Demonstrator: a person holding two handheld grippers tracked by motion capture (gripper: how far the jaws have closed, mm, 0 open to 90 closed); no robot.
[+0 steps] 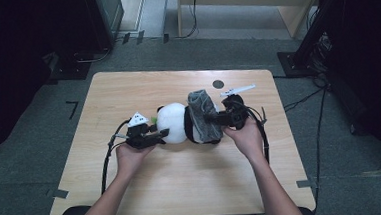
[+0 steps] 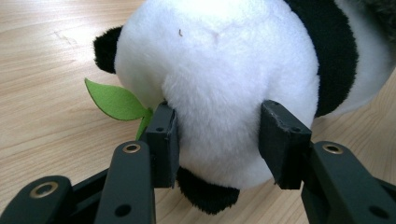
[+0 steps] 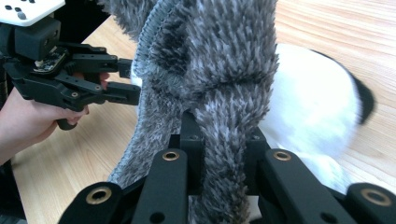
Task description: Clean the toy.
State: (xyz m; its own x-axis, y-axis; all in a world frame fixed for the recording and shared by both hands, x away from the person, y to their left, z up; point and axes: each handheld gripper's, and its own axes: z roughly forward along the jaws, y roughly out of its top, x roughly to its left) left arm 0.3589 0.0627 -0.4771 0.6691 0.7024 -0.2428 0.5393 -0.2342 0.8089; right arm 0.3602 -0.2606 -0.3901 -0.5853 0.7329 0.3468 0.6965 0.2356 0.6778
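Observation:
A black-and-white panda plush point(image 1: 173, 122) lies on its side in the middle of the wooden table point(image 1: 127, 91). A green felt leaf point(image 2: 114, 100) sticks out by its head. My left gripper point(image 1: 163, 134) comes in from the left, its pads point(image 2: 164, 140) pressed into the white fur of the head point(image 2: 219, 84), so it is shut on the panda. A grey fuzzy cloth point(image 1: 204, 115) is wrapped over the panda's body. My right gripper point(image 3: 222, 151) is shut on a fold of that cloth point(image 3: 219, 70), from the right side. The left gripper point(image 3: 134, 81) shows beyond it.
A small dark round spot point(image 1: 218, 84) marks the table behind the plush. Black stands and cables point(image 1: 315, 45) crowd the floor at the right, and dark equipment point(image 1: 88, 28) stands at the back left. Bare wood lies in front of the plush point(image 1: 193, 177).

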